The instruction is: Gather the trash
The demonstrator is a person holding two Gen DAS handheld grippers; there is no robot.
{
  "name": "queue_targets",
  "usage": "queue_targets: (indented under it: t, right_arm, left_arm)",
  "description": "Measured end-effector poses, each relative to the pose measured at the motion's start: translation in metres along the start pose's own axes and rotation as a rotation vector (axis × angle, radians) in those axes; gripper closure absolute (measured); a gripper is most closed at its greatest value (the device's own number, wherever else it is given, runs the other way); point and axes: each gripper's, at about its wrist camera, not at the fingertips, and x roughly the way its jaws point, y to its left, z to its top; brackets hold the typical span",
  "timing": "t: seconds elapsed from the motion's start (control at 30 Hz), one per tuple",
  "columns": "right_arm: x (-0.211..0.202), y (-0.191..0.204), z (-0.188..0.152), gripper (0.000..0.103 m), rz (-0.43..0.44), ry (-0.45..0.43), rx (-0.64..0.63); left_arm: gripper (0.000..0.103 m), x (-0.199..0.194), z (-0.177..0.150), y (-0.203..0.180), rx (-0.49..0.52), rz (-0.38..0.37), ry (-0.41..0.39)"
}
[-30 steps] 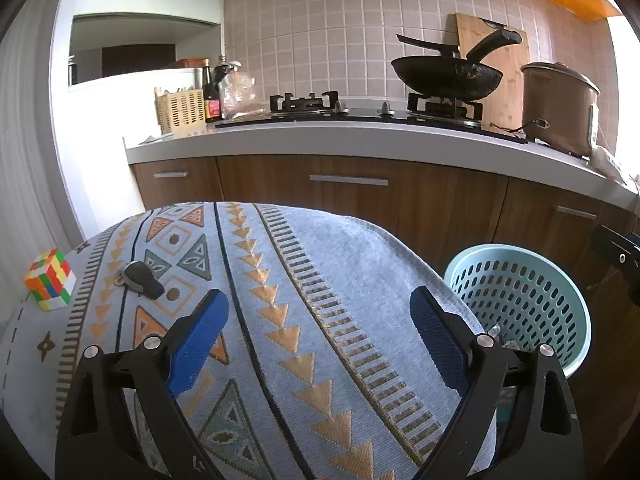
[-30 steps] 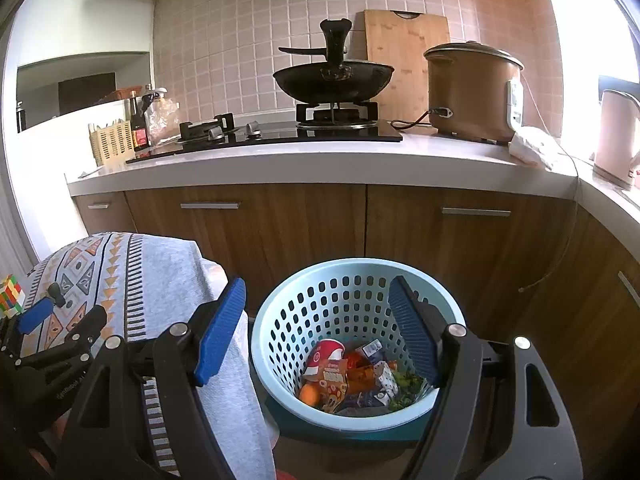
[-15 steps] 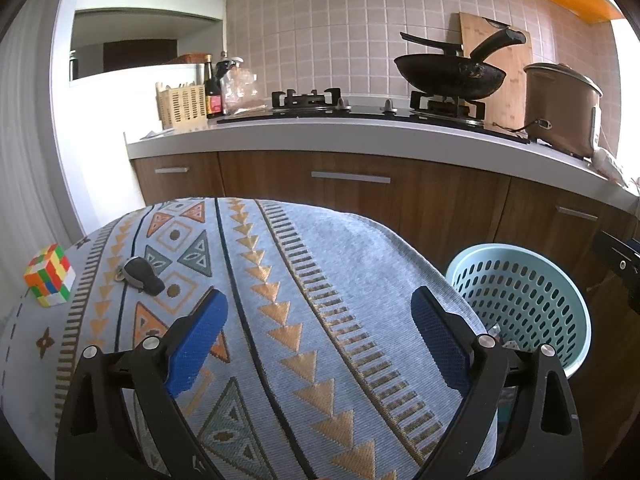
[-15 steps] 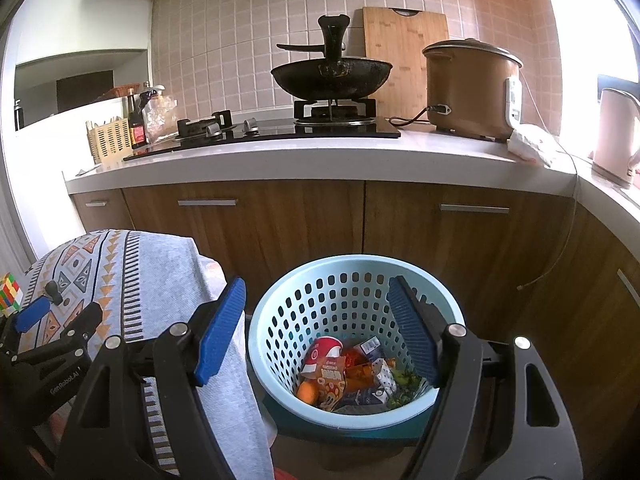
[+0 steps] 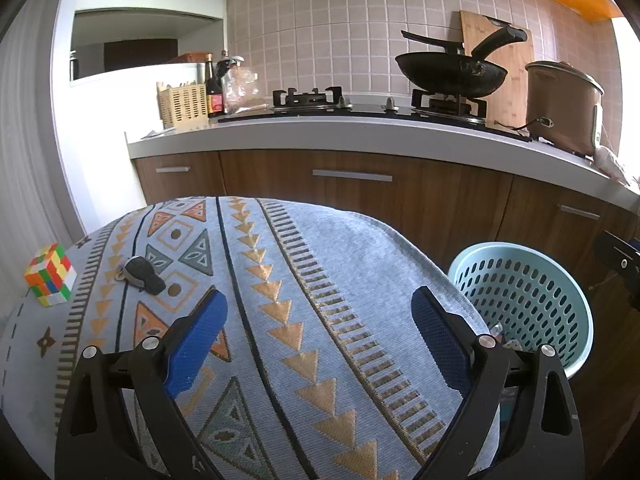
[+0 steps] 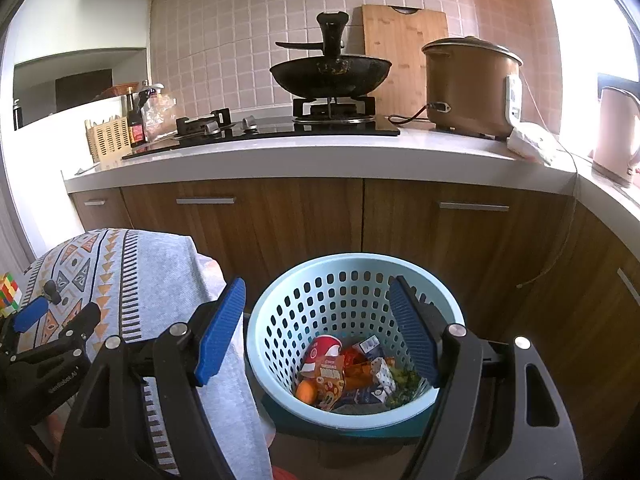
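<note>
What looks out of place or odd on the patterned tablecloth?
Nothing is spilled or askew. A Rubik's cube sits at the tablecloth's left edge, and a dark car key lies near it; neither looks like trash.

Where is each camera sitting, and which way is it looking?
Left wrist: sits on the left gripper, looking across the patterned grey tablecloth toward the kitchen counter; its open blue-padded fingers show.
Right wrist: sits on the right gripper, looking down into the pale blue perforated plastic basket of wrappers; its open fingers and the left gripper show.
Both see: tablecloth, basket, black wok, colourful puzzle cube.
</note>
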Motion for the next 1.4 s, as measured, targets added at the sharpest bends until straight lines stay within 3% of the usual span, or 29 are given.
queue_targets:
  t: [1.4]
  right_arm:
    - [0.001,0.0036,0.0007,0.033,0.007,0.003,-0.01]
  left_arm:
    - [0.011,-0.0006,-0.0008,0.0019,0.001,0.001,-0.004]
